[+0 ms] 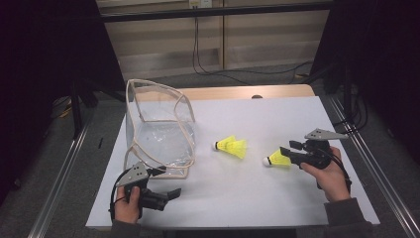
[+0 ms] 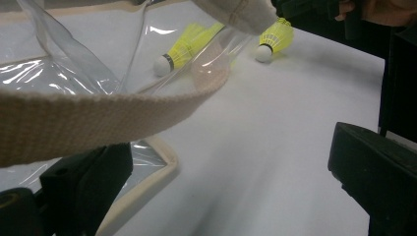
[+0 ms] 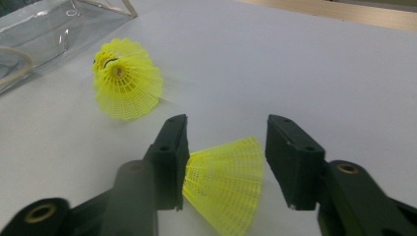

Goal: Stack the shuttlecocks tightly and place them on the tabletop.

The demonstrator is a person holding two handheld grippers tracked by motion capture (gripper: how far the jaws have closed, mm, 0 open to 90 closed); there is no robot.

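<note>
White sheet point(image 1: 277, 198) covers the table. At nine o'clock a clear bag point(image 1: 158, 134) stands, flimsy; the left gripper point(image 1: 166, 194) below it hangs open and empty. One shuttle point(image 1: 231, 147) lies centre. At three o'clock the right gripper point(image 3: 226, 162) stands half open around another shuttle point(image 3: 228, 184), not pinching. Featherlight, crushable skirt: pinch gently there, or by the cork.

My left gripper point(image 1: 171, 192) has bare table point(image 1: 277, 124) ahead; the bag point(image 1: 158, 134) crowds it from beside.
</note>
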